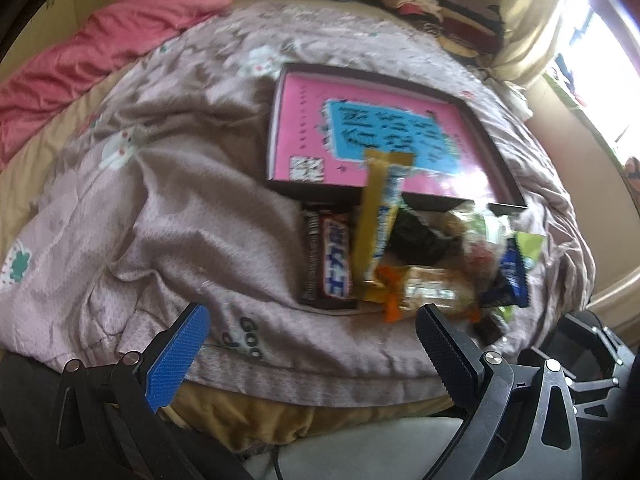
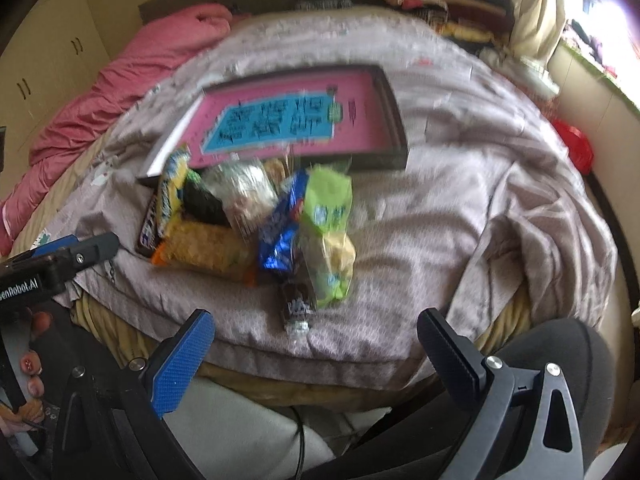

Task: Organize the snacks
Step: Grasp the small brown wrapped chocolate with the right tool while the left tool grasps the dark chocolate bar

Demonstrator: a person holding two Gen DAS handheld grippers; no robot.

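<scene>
Two grippers are seen parked at the near edge of the bed, both with fingers spread wide and nothing pinched or touched between them. On the left gripper the blue pad and the black pad are held well apart, and just ahead of that gap the snack pile is found, heaped on the quilt near the bed's front edge. A Snickers bar is laid along the pile's left side, long axis running away from the fingers, with a yellow bar propped beside it, its far end leaned up onto the rim of the pink tray, which is set just behind the pile toward the middle of the bed. The right gripper is likewise left wide open; a small dark candy is spotted nearest its fingers, just ahead of them, lengthwise toward them, with a green packet and a blue wrapper a bit further on. Both hands are judged about equally near the pile, the left better lined up for the bars, the right for the loose candy. Nothing is sorted into the tray yet, apart from that leaning bar end.
</scene>
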